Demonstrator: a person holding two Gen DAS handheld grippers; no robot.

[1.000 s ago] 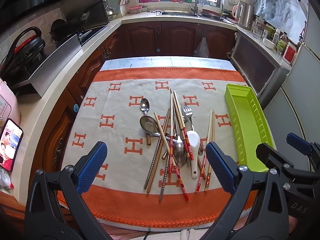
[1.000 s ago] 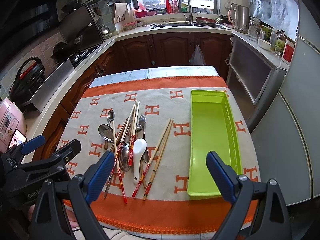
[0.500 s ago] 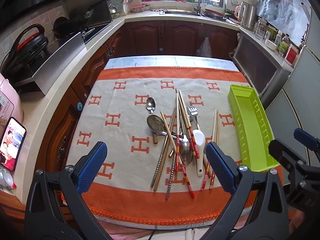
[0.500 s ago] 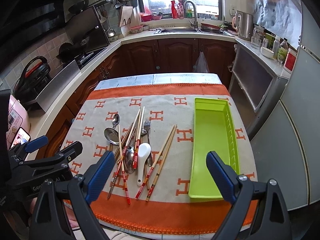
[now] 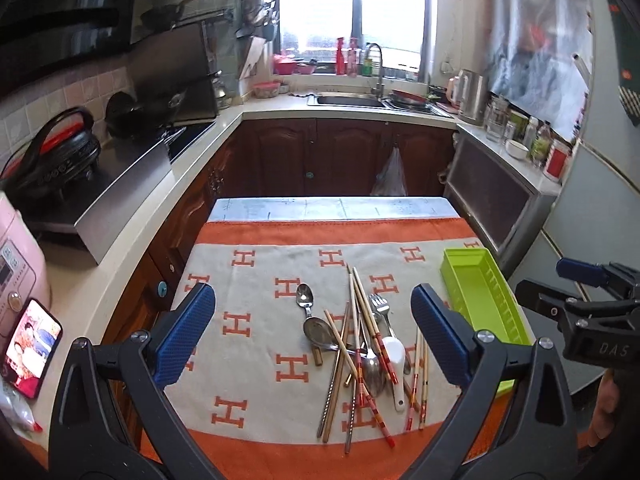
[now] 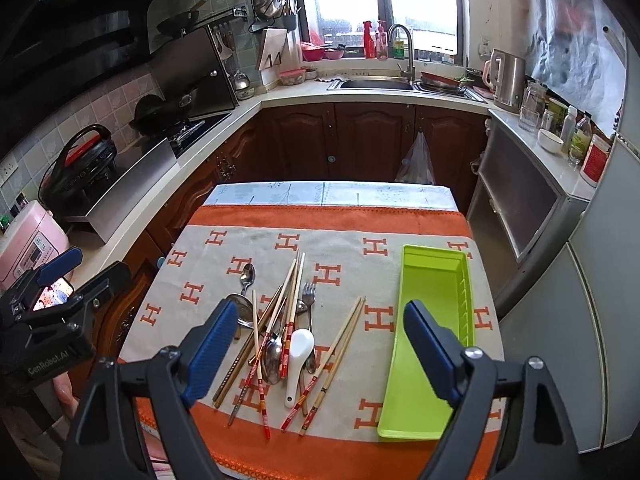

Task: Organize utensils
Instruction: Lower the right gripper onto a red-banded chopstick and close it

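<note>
A heap of utensils (image 5: pixel 360 352) (image 6: pixel 284 336) lies mid-table on an orange and beige cloth: several chopsticks, metal spoons, a fork (image 6: pixel 309 296) and a white ceramic spoon (image 6: pixel 298 356). A lime green tray (image 6: pixel 428 332) (image 5: pixel 480 300), empty, sits to their right. My left gripper (image 5: pixel 312 336) hovers open above the near edge, nothing between its fingers. My right gripper (image 6: pixel 316 350) hangs high over the heap and tray; its jaws are closing, with nothing between them. Each gripper appears at the edge of the other's view.
The cloth (image 6: pixel 360 216) covers a small table with its far end bare. Kitchen counters wrap around: a stove and black grill at left, a sink (image 6: pixel 376 84) at the back, a kettle (image 6: pixel 508 80) and jars at right. A pink cooker (image 5: pixel 16 256) and a phone (image 5: pixel 32 344) sit near left.
Both grippers have risen and tilted up, so the table looks farther and more of the kitchen shows. The right jaws have narrowed a little. The utensils have not moved.
</note>
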